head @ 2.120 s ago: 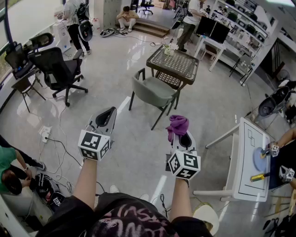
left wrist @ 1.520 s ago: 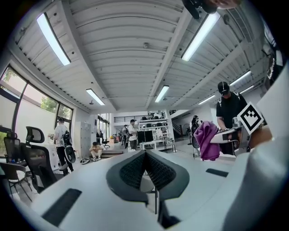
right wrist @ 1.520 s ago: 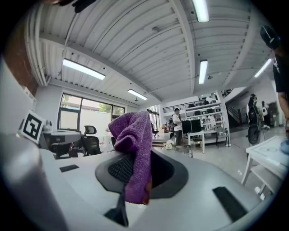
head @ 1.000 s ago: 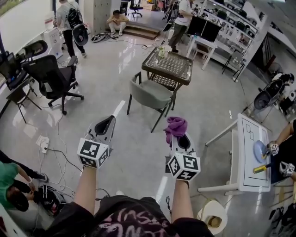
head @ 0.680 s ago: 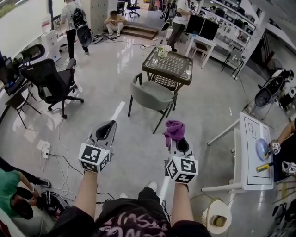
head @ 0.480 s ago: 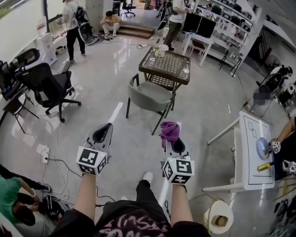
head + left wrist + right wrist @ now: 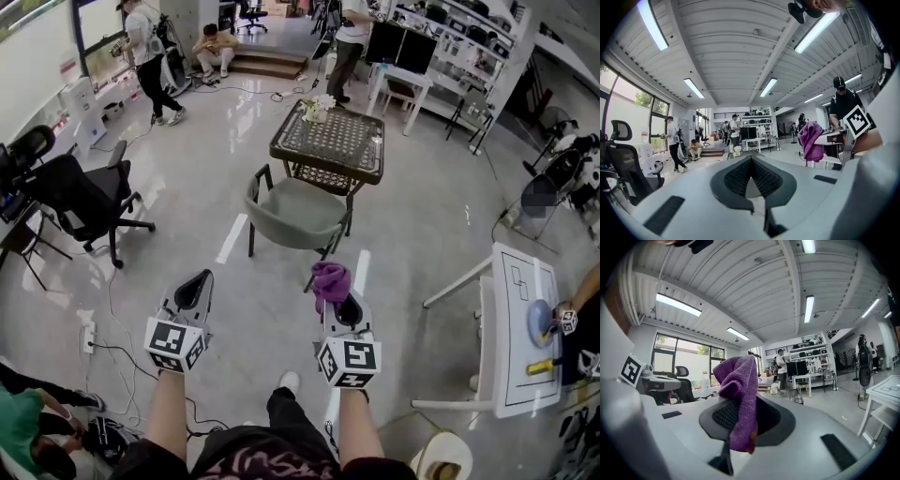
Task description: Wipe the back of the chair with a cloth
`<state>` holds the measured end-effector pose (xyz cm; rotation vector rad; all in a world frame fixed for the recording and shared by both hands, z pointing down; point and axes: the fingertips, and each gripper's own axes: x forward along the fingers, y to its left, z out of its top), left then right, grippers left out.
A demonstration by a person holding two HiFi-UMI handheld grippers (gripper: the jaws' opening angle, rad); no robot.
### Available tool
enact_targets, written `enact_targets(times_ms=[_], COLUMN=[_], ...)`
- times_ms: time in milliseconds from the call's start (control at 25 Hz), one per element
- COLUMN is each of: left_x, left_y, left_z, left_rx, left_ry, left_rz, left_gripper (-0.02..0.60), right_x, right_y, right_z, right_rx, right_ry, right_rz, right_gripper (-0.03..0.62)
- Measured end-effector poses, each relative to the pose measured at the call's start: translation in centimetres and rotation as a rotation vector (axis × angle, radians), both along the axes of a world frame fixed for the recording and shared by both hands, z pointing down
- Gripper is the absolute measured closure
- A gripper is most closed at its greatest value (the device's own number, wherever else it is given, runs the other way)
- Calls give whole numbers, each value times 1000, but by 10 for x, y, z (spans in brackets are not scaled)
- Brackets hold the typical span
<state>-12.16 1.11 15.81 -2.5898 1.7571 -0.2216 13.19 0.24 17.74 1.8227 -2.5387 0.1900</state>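
Observation:
A grey-green armchair (image 7: 295, 211) stands on the floor ahead of me, its back towards me, tucked against a dark wicker table (image 7: 328, 141). My right gripper (image 7: 336, 298) is shut on a purple cloth (image 7: 330, 279), which sticks up from the jaws and hangs over them (image 7: 738, 394). It is held in the air short of the chair, not touching it. My left gripper (image 7: 194, 289) is level with it to the left, shut with nothing in it (image 7: 750, 161). The left gripper view also shows the cloth (image 7: 811, 140) at its right.
A black office chair (image 7: 80, 197) stands at the left. A white table (image 7: 516, 328) with a blue plate stands at the right. Cables and a power strip (image 7: 89, 333) lie on the floor at lower left. Several people are at the back and sides.
I have walked forward: the armchair and table are nearer and lower in the head view. Both grippers stay held out in front, the right one still shut on the cloth.

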Motion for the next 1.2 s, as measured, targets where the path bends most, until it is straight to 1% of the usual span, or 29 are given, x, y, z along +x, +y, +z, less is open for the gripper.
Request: enact_targets(times_ms=[240, 520, 640, 880, 1080, 1200], left_x=[12, 21, 21, 17, 1, -8], left_y=[-70, -118, -131, -150, -171, -179], left_z=[11, 15, 18, 23, 27, 37], left_rx=[-33, -39, -40, -39, -37, -30], left_ry=[-17, -52, -68, -62, -35, -8], left_rz=[-30, -61, -61, -62, -71, -48], left_gripper=[572, 572, 572, 572, 572, 572], right_x=[18, 26, 24, 20, 12, 0], right_y=[-74, -132, -148, -167, -179, -181], right_z=[17, 26, 29, 36, 51, 63], right_rx=[-31, -25, -26, -29, -51, -61], right_ry=[-15, 5, 10, 16, -37, -24], right_rz=[-18, -65, -73, -78, -47, -39], right_gripper=[503, 503, 503, 503, 503, 503])
